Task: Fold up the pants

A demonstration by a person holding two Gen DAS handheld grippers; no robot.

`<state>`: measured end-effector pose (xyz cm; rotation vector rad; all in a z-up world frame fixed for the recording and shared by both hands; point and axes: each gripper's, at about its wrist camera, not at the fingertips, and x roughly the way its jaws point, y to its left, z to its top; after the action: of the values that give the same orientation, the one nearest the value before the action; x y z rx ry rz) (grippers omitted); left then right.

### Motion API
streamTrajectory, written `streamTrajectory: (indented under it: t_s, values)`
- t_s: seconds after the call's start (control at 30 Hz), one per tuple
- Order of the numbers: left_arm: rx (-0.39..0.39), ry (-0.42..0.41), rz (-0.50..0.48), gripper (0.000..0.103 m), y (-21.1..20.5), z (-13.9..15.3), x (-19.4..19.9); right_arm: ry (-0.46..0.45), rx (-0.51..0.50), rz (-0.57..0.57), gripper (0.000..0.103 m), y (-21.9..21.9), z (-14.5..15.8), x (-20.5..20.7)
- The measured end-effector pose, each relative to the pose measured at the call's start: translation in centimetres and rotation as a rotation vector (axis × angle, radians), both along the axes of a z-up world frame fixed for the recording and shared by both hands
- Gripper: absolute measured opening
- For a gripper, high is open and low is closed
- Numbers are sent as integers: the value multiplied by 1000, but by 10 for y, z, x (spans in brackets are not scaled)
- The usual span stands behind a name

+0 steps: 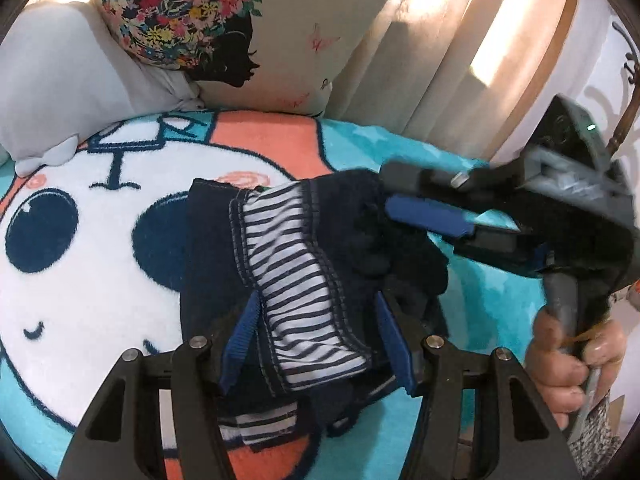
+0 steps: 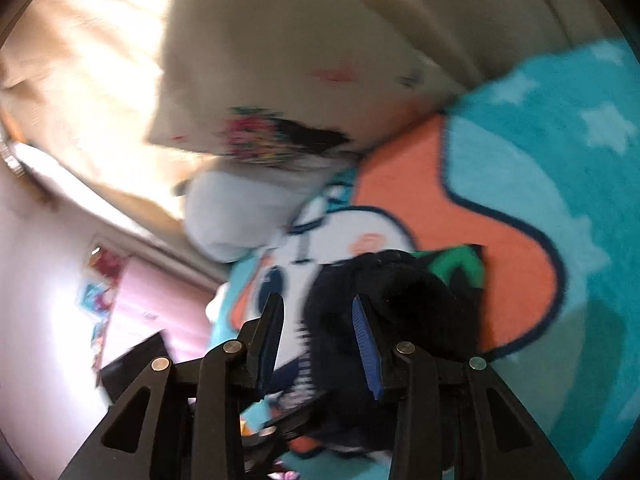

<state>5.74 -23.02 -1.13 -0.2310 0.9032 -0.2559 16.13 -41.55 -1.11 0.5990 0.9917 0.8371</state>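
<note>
Two grippers worked over a fleecy cartoon blanket, teal and orange with a big white face and dark round eyes, which covered the whole surface under me. Behind it hung beige curtains, and in front of them leaned a cream cushion printed with a black silhouette head crowned in flowers, with a pale grey pillow touching its lower corner. The dark navy pants lay bunched near the middle of the blanket, turned so that the striped white-and-navy lining of the waistband showed as a band running toward me. My left gripper had its blue-padded fingers standing apart, one on each side of that striped band, with fabric lying between them but not pinched. My right gripper reached in from the right, blurred, its tips at the far edge of the dark bundle; in the right wrist view its fingers were spread too, with the rolled navy cloth partly between them and bulging past the right one. My right hand was wrapped round the grey handle below it
</note>
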Motion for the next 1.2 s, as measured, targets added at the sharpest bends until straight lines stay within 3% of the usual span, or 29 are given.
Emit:
streamTrajectory:
  t_s: [0.07, 0.13, 0.23, 0.4, 0.57, 0.67, 0.83, 0.93, 0.97, 1.07, 1.2]
  values:
    - [-10, 8, -16, 59, 2, 2, -1, 19, -72, -61, 39, -4, -15, 1]
    - [-47, 6, -34, 59, 9, 11, -4, 20, -68, -69, 39, -8, -23, 0]
    - [-92, -23, -15, 59, 26, 25, -8, -21, -135, -76, 39, -6, -12, -2]
    - [-125, 26, 102, 59, 60, 17, 3, -98, -188, -108, 54, -8, 4, -8]
    - [-212, 79, 80, 62, 65, -2, 22, -146, -237, -129, 70, -22, 6, -23]
    - [-266, 87, 14, 78, 61, -8, 37, -126, -223, -128, 77, -27, -2, -23]
    - [-362, 134, -47, 78, 57, -21, 52, -35, -168, -108, 77, -28, -26, -11]
    - [-366, 135, -47, 78, 52, -21, 51, -36, -143, -105, 77, -25, -34, -7]
    - [-374, 137, -52, 66, 50, -20, 50, -46, -127, -96, 76, -23, -33, -8]
    - [-377, 127, -57, 41, 50, -14, 48, -44, -104, -71, 52, -17, -29, -11]
    - [-414, 95, -23, 37, 65, 1, 48, -69, -72, -32, 46, -6, -11, -12]
